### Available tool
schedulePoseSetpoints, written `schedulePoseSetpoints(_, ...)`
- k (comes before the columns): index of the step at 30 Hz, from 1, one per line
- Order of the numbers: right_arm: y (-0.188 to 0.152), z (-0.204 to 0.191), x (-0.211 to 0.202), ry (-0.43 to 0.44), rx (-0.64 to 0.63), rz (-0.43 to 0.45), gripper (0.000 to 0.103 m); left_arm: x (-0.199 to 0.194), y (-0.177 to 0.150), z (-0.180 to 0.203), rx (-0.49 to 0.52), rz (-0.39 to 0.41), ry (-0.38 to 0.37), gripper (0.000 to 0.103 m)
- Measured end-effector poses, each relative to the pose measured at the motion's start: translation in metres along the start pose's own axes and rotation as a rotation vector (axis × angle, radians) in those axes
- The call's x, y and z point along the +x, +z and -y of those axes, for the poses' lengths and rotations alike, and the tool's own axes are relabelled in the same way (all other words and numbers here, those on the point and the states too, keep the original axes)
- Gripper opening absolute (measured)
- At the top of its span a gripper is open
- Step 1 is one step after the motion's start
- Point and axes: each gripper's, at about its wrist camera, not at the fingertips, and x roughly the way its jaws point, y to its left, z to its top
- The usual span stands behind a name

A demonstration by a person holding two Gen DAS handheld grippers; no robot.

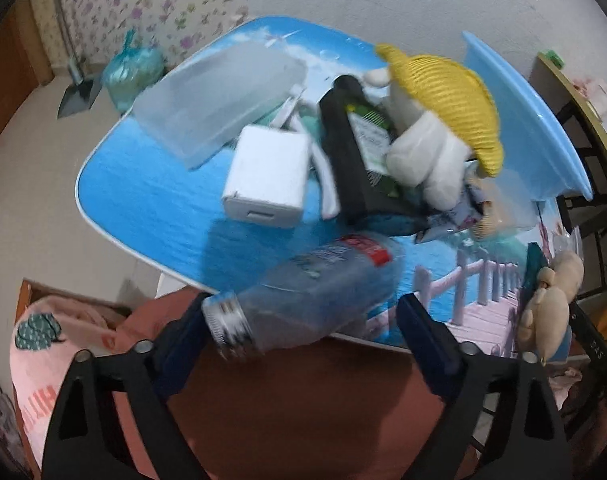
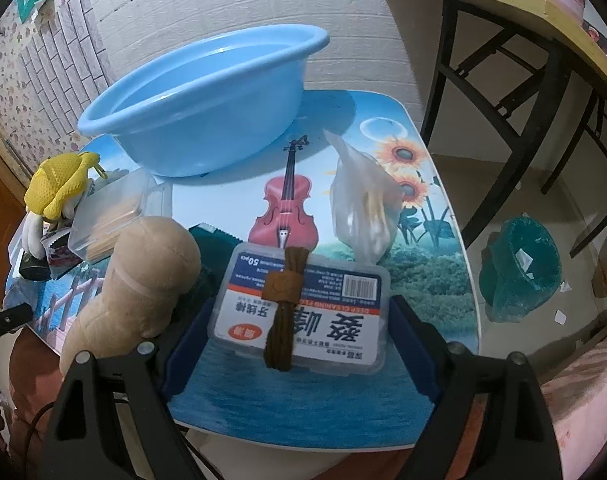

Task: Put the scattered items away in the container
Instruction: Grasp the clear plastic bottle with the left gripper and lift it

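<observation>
Job: put the loose things on the table (image 2: 423,264) into the blue basin (image 2: 207,120).

Left gripper (image 1: 303,316): its two blue fingers stand apart. A clear plastic bottle (image 1: 303,300) lies between them. The picture is blurred, so it is hard to tell if the pads press on the bottle yet. It looks like they do not.

How the bottle lies: it lies on its side at the near edge of the table. Its silver cap (image 1: 227,324) points to the left finger and its wide end points up and right. Its long side runs slantwise across the gap, so the fingers would close along its length and may pinch only the cap end.

Right gripper (image 2: 293,344): its fingers are apart too. A flat floss box (image 2: 303,308) with a brown cord bundle (image 2: 283,308) on top lies between them, near the front edge. Nothing is squeezed.

Which hand is nearer the basin: the right one, it seems. The basin sits at the far side of the table, straight ahead of the right gripper. For the left gripper it shows only far off to the right, behind a pile of things with a yellow-hatted plush toy (image 1: 435,128).

Likely next: the left hand should turn so its fingers cross the bottle's thin side, then close.
</observation>
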Motion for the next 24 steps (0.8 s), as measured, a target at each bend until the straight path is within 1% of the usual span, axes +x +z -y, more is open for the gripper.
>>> schedulePoseSetpoints(1, 0.000, 0.000, 0.000, 0.001, -0.001, 0.003, 0.086, 0.002, 0.000, -0.001, -0.008, -0.006, -0.001, 0.085)
schedulePoseSetpoints(2, 0.000, 0.000, 0.000, 0.002, -0.004, 0.005, 0.086, 0.002, -0.001, -0.002, -0.011, -0.009, 0.000, 0.082)
schedulePoseSetpoints(6, -0.001, -0.001, -0.001, 0.002, -0.023, 0.013, 0.085, 0.000, -0.004, -0.005, -0.016, -0.010, 0.000, 0.076)
schedulePoseSetpoints(11, 0.000, -0.001, -0.001, 0.005, -0.019, 0.007, 0.085, -0.004, -0.005, -0.003, -0.006, 0.001, 0.012, 0.076)
schedulePoseSetpoints(18, -0.001, -0.002, -0.001, 0.006, -0.016, 0.006, 0.085, -0.018, -0.008, 0.009, 0.052, 0.046, 0.063, 0.076)
schedulePoseSetpoints(20, -0.002, -0.002, -0.002, 0.006, -0.015, 0.006, 0.085, -0.016, -0.003, 0.006, 0.067, 0.052, 0.066, 0.076)
schedulePoseSetpoints(22, -0.002, -0.002, -0.002, 0.005, -0.016, 0.006, 0.085, -0.015, -0.002, 0.008, 0.078, 0.047, 0.070, 0.079)
schedulePoseSetpoints(24, -0.002, -0.003, -0.002, 0.005, -0.015, 0.006, 0.085, -0.011, 0.000, 0.008, 0.086, 0.043, 0.079, 0.086)
